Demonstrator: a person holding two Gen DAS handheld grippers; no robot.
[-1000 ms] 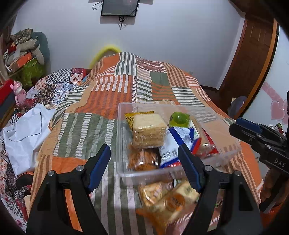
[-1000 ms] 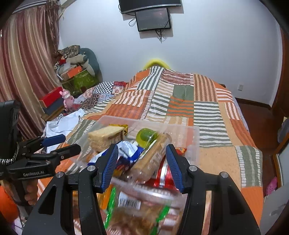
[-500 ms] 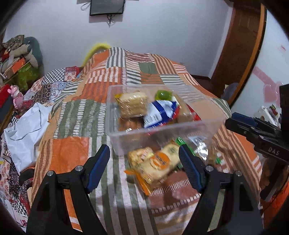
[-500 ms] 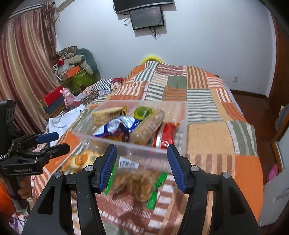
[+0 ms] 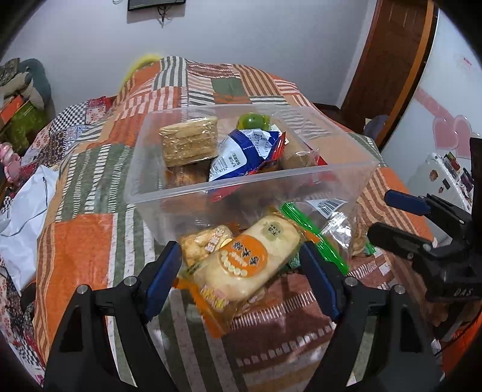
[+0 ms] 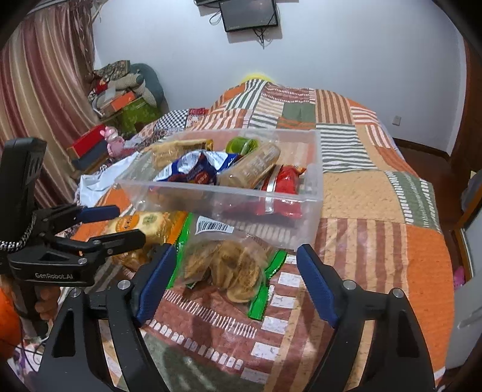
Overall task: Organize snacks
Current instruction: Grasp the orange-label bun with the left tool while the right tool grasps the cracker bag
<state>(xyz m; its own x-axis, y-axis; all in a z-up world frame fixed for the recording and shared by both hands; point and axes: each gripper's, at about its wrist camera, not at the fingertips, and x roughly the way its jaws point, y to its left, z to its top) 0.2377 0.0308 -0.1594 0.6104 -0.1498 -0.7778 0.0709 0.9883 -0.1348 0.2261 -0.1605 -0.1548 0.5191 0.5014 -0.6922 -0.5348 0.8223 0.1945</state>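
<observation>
Clear rectangular plastic bin [image 5: 192, 193], at centre frame in both wrist views, rests on a patchwork quilt of orange, green and brown striped squares [image 6: 376, 193] covering a bed. Contents: a clear-wrapped stack of pale square crackers [image 5: 189, 141] at the bin's upper left in the left wrist view, a blue-and-white foil packet [image 5: 241, 156] at its middle, a green round-lidded cup [image 5: 253, 121] at the far side, a tan wrapped biscuit roll [image 6: 251, 169] lying tilted, and a red foil packet [image 6: 284, 181] toward the right wall in the right wrist view. Outside the bin, just before its near wall on the quilt: an orange-labelled pack of pale rice crackers [image 5: 247, 265], and beside it a clear bag of brown crisps with green edges and a barcode label [image 6: 223, 262]. Left gripper [image 5: 241, 271], black frame with blue pads, lower centre of its view: jaws stand wide, rice cracker pack between the pads with no pressing evident. Right gripper [image 6: 232, 271], same make: jaws have just been opening and stand wide, crisp bag lying between them, unpressed. Wall-mounted dark screen [image 6: 248, 13], top centre.
</observation>
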